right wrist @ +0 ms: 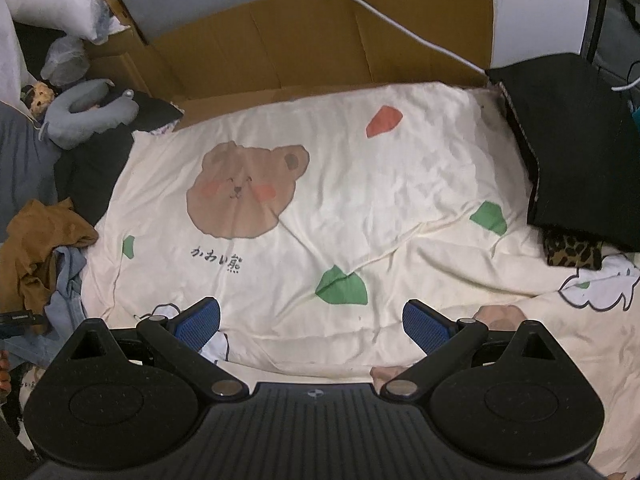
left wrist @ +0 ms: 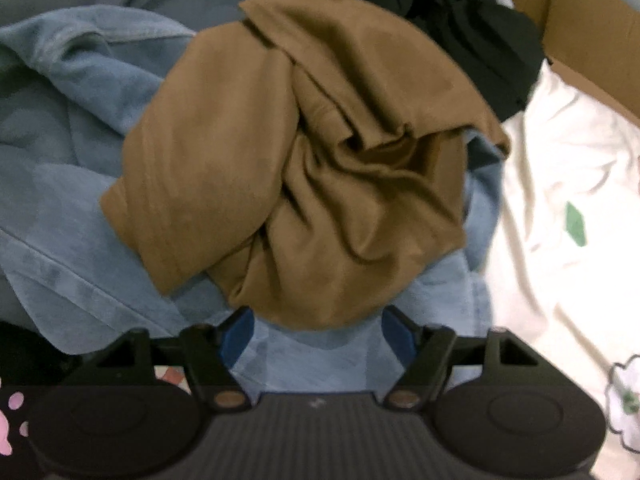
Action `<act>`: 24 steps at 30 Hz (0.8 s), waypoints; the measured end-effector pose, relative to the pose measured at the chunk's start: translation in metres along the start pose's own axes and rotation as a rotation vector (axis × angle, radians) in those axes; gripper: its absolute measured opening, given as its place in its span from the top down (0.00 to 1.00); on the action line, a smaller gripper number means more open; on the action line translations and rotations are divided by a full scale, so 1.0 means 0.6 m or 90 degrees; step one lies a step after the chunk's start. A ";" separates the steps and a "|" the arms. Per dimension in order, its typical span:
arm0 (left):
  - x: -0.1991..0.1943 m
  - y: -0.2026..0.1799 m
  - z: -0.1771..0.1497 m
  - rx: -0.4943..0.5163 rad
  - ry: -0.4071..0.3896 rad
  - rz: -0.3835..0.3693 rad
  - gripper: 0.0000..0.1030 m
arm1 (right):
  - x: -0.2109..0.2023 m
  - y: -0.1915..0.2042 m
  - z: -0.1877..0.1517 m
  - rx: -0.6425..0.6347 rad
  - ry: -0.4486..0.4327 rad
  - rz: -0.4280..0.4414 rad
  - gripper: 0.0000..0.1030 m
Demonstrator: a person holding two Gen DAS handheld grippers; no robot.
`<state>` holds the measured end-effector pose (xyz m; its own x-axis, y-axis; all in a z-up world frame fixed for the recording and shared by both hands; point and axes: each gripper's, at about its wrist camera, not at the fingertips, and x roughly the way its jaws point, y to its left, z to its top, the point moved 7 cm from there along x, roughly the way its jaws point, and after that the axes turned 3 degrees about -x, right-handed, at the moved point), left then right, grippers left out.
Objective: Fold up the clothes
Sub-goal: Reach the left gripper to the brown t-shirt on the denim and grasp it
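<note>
A crumpled brown garment lies on top of a pile of light blue clothes, filling the middle of the left wrist view. My left gripper hangs open just above the brown garment's near edge, its blue pads on either side and apart from the cloth. The right wrist view shows the same brown garment at the far left edge, on the blue clothes. My right gripper stands open over the cream bear-print sheet, with nothing between its fingers.
A black garment lies behind the brown one. Folded dark cloth and a leopard-print item sit at the sheet's right. A cardboard box with a white cable stands behind; a grey neck pillow lies at back left.
</note>
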<state>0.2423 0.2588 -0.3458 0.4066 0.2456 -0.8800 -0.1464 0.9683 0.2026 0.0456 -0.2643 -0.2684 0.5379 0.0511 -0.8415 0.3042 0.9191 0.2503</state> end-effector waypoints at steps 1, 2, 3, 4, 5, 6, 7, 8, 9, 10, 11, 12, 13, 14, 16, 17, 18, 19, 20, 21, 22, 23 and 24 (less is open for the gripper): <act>0.007 0.000 0.000 0.004 0.002 0.005 0.29 | 0.005 0.000 -0.002 0.000 0.003 0.000 0.03; 0.014 0.001 0.000 0.007 0.004 0.010 0.30 | 0.010 0.001 -0.004 0.000 0.006 0.000 0.03; 0.019 0.001 0.001 0.010 0.004 0.011 0.30 | 0.015 0.002 -0.006 -0.001 0.009 0.001 0.03; 0.023 0.003 0.003 0.010 0.002 0.013 0.30 | 0.019 0.003 -0.007 -0.001 0.010 0.002 0.03; 0.026 0.005 0.004 0.010 -0.001 0.015 0.31 | 0.023 0.003 -0.008 0.000 0.012 0.002 0.03; 0.028 0.007 0.007 0.010 -0.006 0.015 0.32 | 0.027 0.004 -0.009 0.001 0.015 0.003 0.03; 0.029 0.008 0.009 0.012 -0.010 0.013 0.36 | 0.031 0.004 -0.011 0.002 0.018 0.005 0.03; 0.029 0.009 0.011 0.016 -0.014 0.011 0.42 | 0.035 0.006 -0.011 0.003 0.019 0.005 0.03; 0.028 0.009 0.013 0.019 -0.018 0.010 0.47 | 0.037 0.007 -0.011 0.003 0.020 0.006 0.03; 0.026 0.008 0.015 0.027 -0.023 0.012 0.60 | 0.039 0.008 -0.011 0.003 0.019 0.008 0.03; 0.023 0.007 0.017 0.034 -0.028 0.014 0.72 | 0.042 0.009 -0.011 0.002 0.019 0.009 0.03; 0.021 0.007 0.020 0.041 -0.034 0.015 0.79 | 0.044 0.009 -0.011 0.002 0.019 0.010 0.03; 0.016 0.008 0.022 0.035 -0.039 0.008 0.88 | 0.046 0.010 -0.010 0.003 0.019 0.011 0.03; 0.011 0.010 0.025 0.027 -0.045 0.001 0.89 | 0.048 0.010 -0.010 0.005 0.019 0.012 0.03; -0.001 0.014 0.030 0.009 -0.057 -0.012 0.91 | 0.050 0.011 -0.009 0.006 0.019 0.014 0.03; -0.009 0.016 0.031 0.005 -0.063 -0.020 0.91 | 0.051 0.012 -0.009 0.007 0.019 0.015 0.03; -0.018 0.017 0.032 0.000 -0.069 -0.027 0.91 | 0.052 0.013 -0.010 0.007 0.018 0.016 0.03; -0.026 0.018 0.033 -0.005 -0.075 -0.035 0.92 | 0.052 0.013 -0.010 0.007 0.017 0.017 0.03; -0.035 0.018 0.034 -0.007 -0.079 -0.045 0.92 | 0.051 0.014 -0.009 0.007 0.016 0.019 0.03; -0.046 0.016 0.034 -0.007 -0.083 -0.055 0.92 | 0.051 0.015 -0.009 0.007 0.015 0.021 0.03; -0.057 0.014 0.034 -0.007 -0.087 -0.066 0.92 | 0.051 0.016 -0.009 0.008 0.014 0.023 0.03; -0.068 0.013 0.034 -0.006 -0.091 -0.076 0.92 | 0.051 0.017 -0.009 0.009 0.013 0.025 0.03; -0.079 0.011 0.034 -0.006 -0.095 -0.086 0.92 | 0.051 0.018 -0.009 0.009 0.012 0.026 0.03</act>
<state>0.2405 0.2545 -0.2940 0.5517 0.1189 -0.8255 -0.0896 0.9925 0.0831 0.0611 -0.2510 -0.2940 0.5350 0.0964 -0.8393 0.2934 0.9105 0.2915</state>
